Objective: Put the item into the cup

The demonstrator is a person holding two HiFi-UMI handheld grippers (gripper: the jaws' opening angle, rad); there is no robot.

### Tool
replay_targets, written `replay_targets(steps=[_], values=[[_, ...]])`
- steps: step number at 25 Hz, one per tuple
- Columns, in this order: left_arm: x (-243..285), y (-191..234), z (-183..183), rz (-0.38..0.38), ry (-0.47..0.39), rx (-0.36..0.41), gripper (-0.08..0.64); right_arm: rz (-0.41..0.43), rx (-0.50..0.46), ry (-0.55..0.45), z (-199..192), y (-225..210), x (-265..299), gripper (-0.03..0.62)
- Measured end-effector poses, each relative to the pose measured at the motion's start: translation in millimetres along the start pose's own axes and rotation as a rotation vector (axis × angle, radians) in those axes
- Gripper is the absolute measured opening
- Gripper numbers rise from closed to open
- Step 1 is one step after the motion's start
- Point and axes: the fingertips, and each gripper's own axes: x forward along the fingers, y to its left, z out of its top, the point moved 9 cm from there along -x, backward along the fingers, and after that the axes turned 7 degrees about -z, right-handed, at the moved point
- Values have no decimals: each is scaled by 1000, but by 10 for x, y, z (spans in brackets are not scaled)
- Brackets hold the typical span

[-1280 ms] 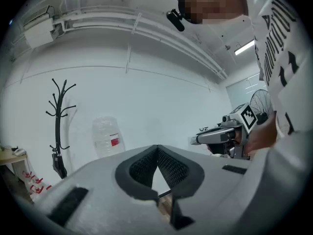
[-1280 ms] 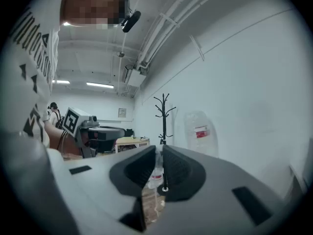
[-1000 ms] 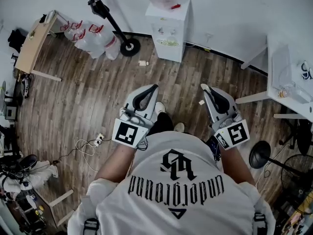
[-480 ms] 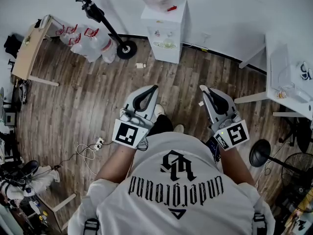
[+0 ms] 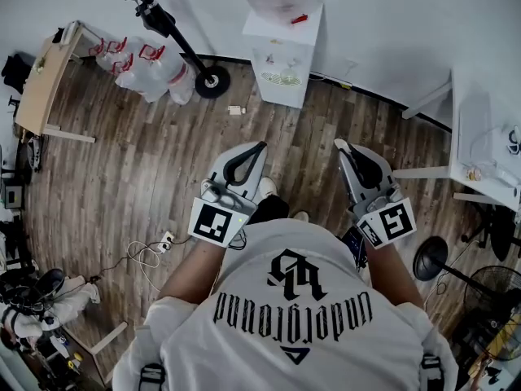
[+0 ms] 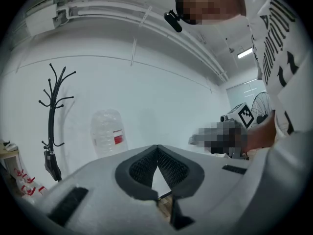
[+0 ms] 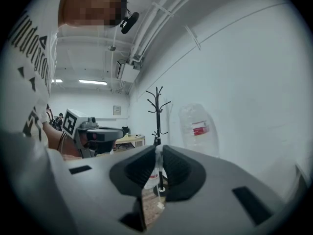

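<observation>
Wooden floor [image 5: 146, 161] has barely shifted below. The left hand-held gripper [image 5: 259, 145] stays closed and the right hand-held gripper [image 5: 339, 143] stays narrow. No item or cup is visible, so the task looks unstarted.

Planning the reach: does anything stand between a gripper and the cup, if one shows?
No cup or item shows in any view. The left gripper and right gripper point over the wood floor toward a water dispenser; no path can be judged.
</observation>
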Motion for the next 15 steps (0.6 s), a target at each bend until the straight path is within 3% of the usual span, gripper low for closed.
replay_targets(steps=[15], values=[[-43,1349,-68,-26,-21,8,3,-27,9,6,116,207,1334,52]])
